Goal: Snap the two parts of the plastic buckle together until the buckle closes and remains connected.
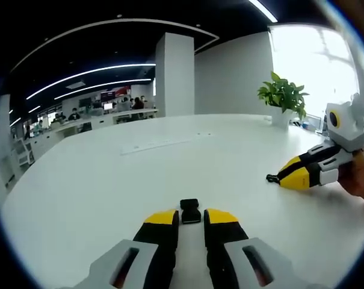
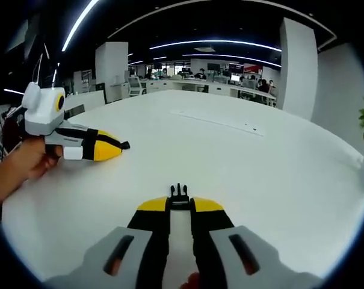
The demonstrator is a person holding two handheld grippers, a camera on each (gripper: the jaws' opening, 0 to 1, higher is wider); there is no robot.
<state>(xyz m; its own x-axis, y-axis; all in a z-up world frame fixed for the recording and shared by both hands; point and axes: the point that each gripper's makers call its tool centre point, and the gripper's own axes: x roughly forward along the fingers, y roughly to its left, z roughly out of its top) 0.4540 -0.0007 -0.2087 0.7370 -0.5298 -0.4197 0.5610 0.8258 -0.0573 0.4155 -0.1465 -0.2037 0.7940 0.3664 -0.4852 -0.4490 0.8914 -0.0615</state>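
Both halves of the buckle appear to be in hand and held apart, so the step now is bringing them together; nothing is mated yet.

In the left gripper view, the left gripper (image 1: 191,218) has its yellow-tipped jaws drawn close on the socket half of the buckle (image 1: 190,211), a small black block that sits right between the tips and pokes out just past them. In the right gripper view, the right gripper (image 2: 180,206) is likewise clamped on the pronged half of the buckle (image 2: 179,194), whose black tines stick forward from between the jaw tips. Whether each piece is pinched firmly or only nested between the tips is hard to judge at this size, though both seem lifted off the white table (image 1: 169,162).

Each gripper also shows in the other's view, off to the side and well apart, its black piece protruding from the yellow tips and a hand behind it.

The next move calls for turning the grippers toward each other, lining the prongs up squarely with the socket mouth, then pressing straight in until the side tabs click. A skewed approach could jam one prong or twist a half loose.

Farther out stand a potted plant (image 1: 284,96) and an office with desks.
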